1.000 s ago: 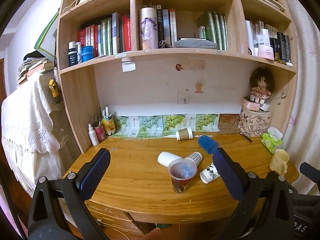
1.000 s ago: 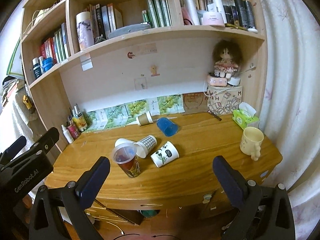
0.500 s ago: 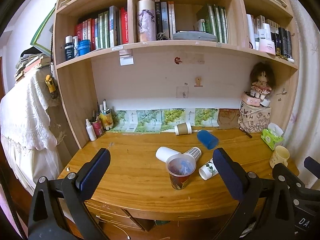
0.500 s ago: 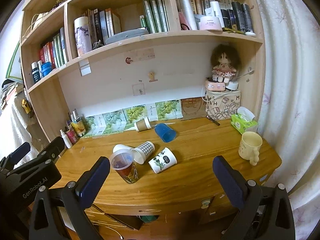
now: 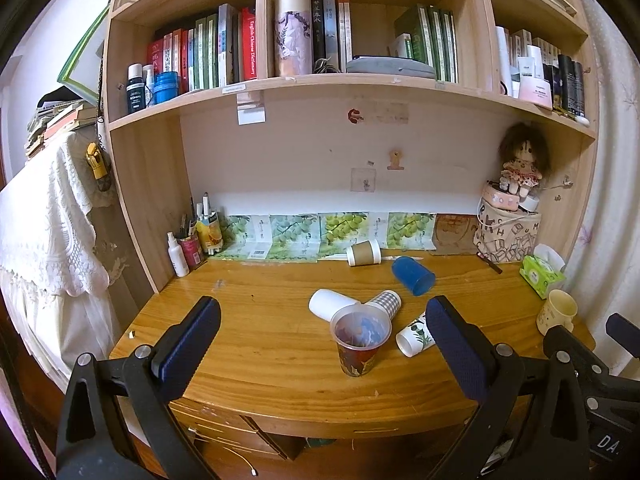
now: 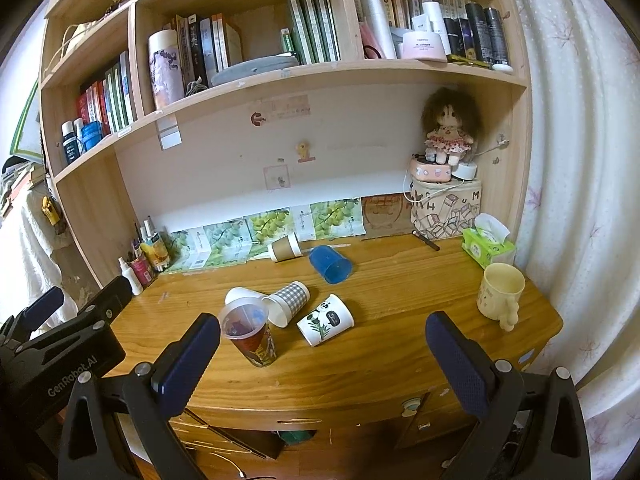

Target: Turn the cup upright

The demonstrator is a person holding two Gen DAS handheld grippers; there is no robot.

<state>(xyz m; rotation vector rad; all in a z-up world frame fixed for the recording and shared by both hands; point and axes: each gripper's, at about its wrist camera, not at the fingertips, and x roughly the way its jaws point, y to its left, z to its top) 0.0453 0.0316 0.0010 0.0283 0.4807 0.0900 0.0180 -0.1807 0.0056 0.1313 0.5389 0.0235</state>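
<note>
While upright, clear cup (image 5: 359, 338), both grippers agape

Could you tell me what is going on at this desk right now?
A person holds two grippers, the left gripper and the right gripper, both open and holding nothing, back from the desk. One clear patterned cup stands upright near the front. The white cup, checked cup, panda cup, blue cup and brown cup lie on their sides, waiting to be flipped.

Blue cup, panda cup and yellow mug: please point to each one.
Blue cup (image 6: 331, 265), right wrist view, on its side wall.
Panda cup (image 6: 326, 319), right wrist view, on its printed side.
Yellow mug (image 6: 498, 294), right wrist view, on its outer wall.
</note>
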